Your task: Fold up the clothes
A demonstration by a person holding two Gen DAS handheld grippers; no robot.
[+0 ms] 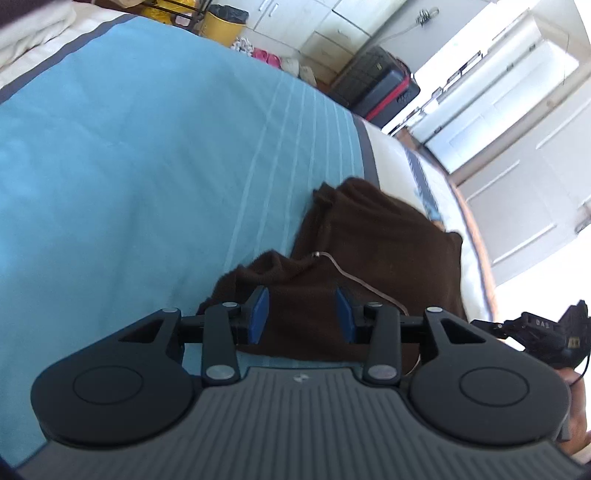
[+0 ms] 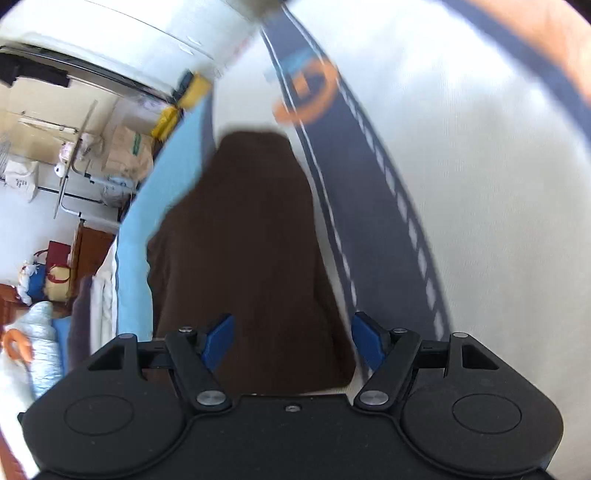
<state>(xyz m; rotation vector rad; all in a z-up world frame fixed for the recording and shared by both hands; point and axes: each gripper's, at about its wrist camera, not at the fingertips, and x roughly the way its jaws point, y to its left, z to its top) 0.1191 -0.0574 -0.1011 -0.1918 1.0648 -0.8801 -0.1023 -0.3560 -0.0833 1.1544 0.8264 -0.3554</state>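
A dark brown garment lies folded on the bed, with a thin light drawstring across it. My left gripper is open, its blue pads on either side of the garment's near edge, holding nothing. In the right wrist view the same brown garment stretches away as a long folded strip. My right gripper is open wide above its near end, empty. The right gripper also shows at the right edge of the left wrist view.
The bed has a light blue cover and a white sheet with a dark patterned stripe. A dark suitcase, a yellow bin and white cabinets stand beyond the bed. Bags and boxes sit on the floor.
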